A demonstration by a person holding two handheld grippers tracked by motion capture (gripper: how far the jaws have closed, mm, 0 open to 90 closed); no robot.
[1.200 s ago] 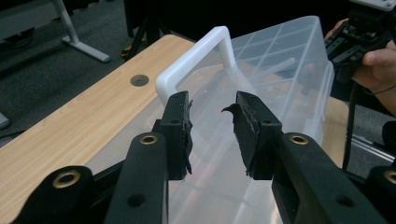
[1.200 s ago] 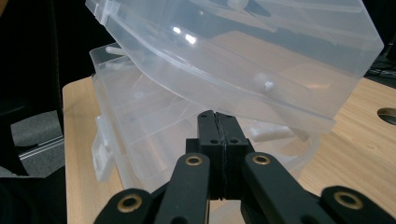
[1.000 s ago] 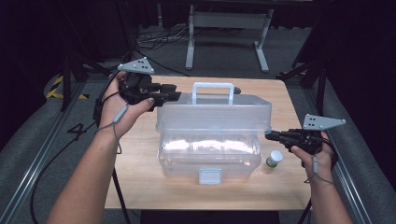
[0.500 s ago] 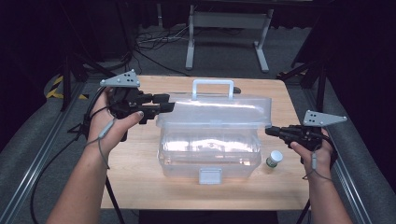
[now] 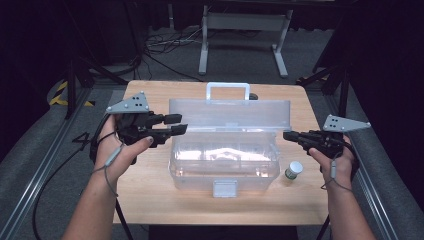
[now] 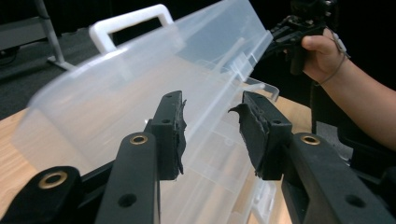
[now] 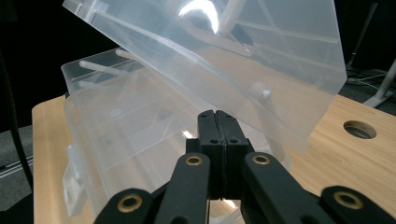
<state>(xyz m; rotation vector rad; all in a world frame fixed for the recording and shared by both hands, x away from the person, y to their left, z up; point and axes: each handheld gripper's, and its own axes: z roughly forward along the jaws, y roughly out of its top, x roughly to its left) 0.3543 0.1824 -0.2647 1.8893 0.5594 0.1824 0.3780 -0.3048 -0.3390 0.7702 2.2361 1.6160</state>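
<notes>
Box (image 5: 225, 160): clear plastic, lid (image 5: 230, 114) raised, on desk (image 5: 150, 175)
Left gripper (image 5: 176, 125): fingers just opened, holding nothing, beside lid
Right gripper (image 5: 289, 135): fingers closed, holding nothing

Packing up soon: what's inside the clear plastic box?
Through the clear plastic box only glare and moulded ribs show; no contents can be made out. Its raised lid covers the rear part.

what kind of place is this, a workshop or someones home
Probably a lab or recording studio, not a home: black drapes around a lone wooden table, loose cables on grey carpet, and a metal stand behind.
</notes>
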